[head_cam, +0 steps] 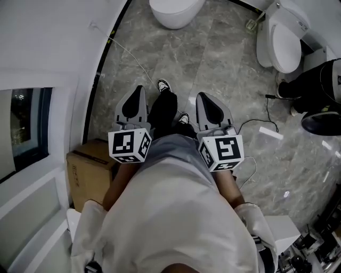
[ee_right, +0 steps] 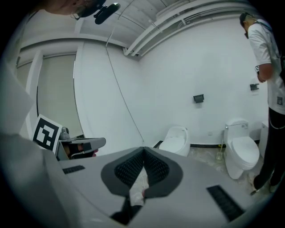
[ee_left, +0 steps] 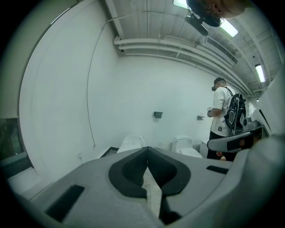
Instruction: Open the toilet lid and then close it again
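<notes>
left gripper and right gripper both empty, jaws together, toilet well ahead on the right

Head camera looks steeply down over left gripper and right gripper; their cameras face forward. All share the left toilet at twelve o'clock, right toilet at one.

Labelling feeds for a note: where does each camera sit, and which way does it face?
Head view: on the head, looking steeply down at the floor; shows shirt, legs, left gripper, right gripper.
Left gripper view: on that gripper, facing along its shut jaws to the wall; right gripper at right edge.
Right gripper view: likewise; left gripper at left.
Shared: all show left toilet and right toilet.
</notes>
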Motion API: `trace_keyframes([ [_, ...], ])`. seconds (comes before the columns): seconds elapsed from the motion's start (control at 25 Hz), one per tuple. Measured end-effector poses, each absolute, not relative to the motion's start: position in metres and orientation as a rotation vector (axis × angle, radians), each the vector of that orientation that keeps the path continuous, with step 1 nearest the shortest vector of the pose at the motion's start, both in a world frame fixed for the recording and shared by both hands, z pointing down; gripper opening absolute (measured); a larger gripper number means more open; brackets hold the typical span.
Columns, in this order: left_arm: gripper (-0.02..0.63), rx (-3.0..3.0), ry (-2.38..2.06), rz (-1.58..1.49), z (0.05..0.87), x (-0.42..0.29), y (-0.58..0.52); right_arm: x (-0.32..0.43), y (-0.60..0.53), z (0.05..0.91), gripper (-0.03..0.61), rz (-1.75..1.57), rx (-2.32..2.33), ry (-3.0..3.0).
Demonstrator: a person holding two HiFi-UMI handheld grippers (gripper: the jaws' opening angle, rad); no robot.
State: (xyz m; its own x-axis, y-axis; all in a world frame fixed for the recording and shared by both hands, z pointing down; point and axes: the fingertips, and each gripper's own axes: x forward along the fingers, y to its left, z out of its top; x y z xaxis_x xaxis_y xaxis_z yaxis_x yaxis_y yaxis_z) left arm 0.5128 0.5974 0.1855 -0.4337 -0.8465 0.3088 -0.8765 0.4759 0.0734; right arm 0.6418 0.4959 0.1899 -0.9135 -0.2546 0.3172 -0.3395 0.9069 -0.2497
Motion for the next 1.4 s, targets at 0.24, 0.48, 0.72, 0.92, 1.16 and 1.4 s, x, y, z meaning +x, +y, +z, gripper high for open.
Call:
trace_keyframes([
  [0.24,0.008,1.470,-2.407,0.098,0.189,0.490,0.571,0.616,0.478,0.191,0.009,0.419,0.448,-2.762],
  [0.48,0.008,1.457,-2.395,0.060,0.194,0.452,0.543,0.576,0.455,0.194,0.009,0.382,0.395,-2.746],
  [0.72,0.008,1.435,-2.379,0.045,0.201,0.400,0.518,0.522,0.434,0.195,0.009,0.360,0.350,-2.714],
  [0.92,0.008,1.451,-2.370,0.070,0.196,0.355,0.494,0.479,0.412,0.195,0.009,0.383,0.349,-2.679],
  [1.16,0.008,1.465,-2.383,0.072,0.188,0.296,0.472,0.429,0.393,0.192,0.009,0.386,0.337,-2.661],
  [1.4,0.008,1.498,-2.375,0.062,0.184,0.246,0.460,0.373,0.377,0.191,0.009,0.371,0.358,-2.660],
])
